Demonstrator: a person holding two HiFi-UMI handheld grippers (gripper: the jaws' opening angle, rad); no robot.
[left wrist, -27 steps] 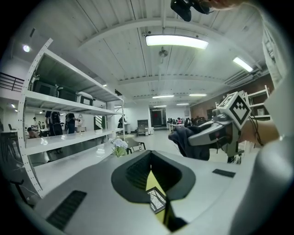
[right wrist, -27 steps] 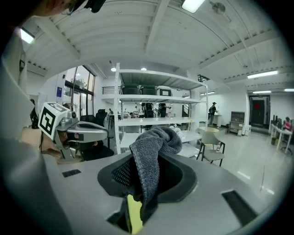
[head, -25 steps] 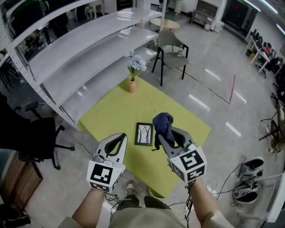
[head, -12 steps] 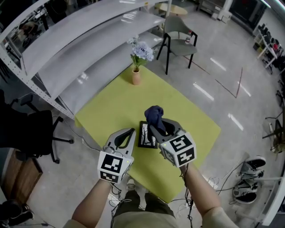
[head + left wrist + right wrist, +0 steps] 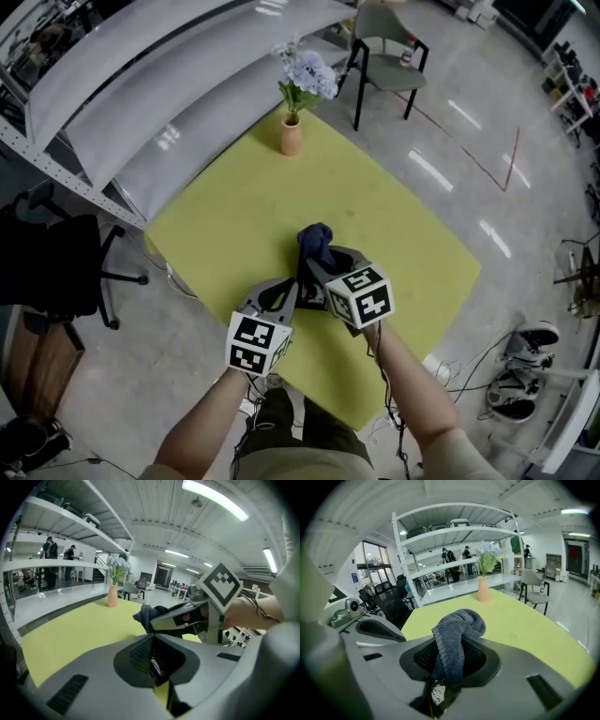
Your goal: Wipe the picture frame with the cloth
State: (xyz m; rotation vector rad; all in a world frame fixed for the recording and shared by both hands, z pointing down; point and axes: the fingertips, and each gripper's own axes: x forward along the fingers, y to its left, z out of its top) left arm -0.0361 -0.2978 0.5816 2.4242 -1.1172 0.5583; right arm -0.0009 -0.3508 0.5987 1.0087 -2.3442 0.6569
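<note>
Cloth (image 5: pixel 316 242) clamped in right gripper (image 5: pixel 324 260) fingers, picture frame (image 5: pixel 435 692) beneath at worktop (image 5: pixel 234 216) 6 o'clock, masked in head view, exposed in right gripper view, left gripper (image 5: pixel 287 286) fingers closed together at its 9 o'clock.

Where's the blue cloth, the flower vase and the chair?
cloth (image 5: pixel 457 630), right gripper view, on the bunched fold above the jaws.
vase (image 5: pixel 292 141), head view, on its body.
chair (image 5: pixel 392 73), head view, on its seat.
</note>
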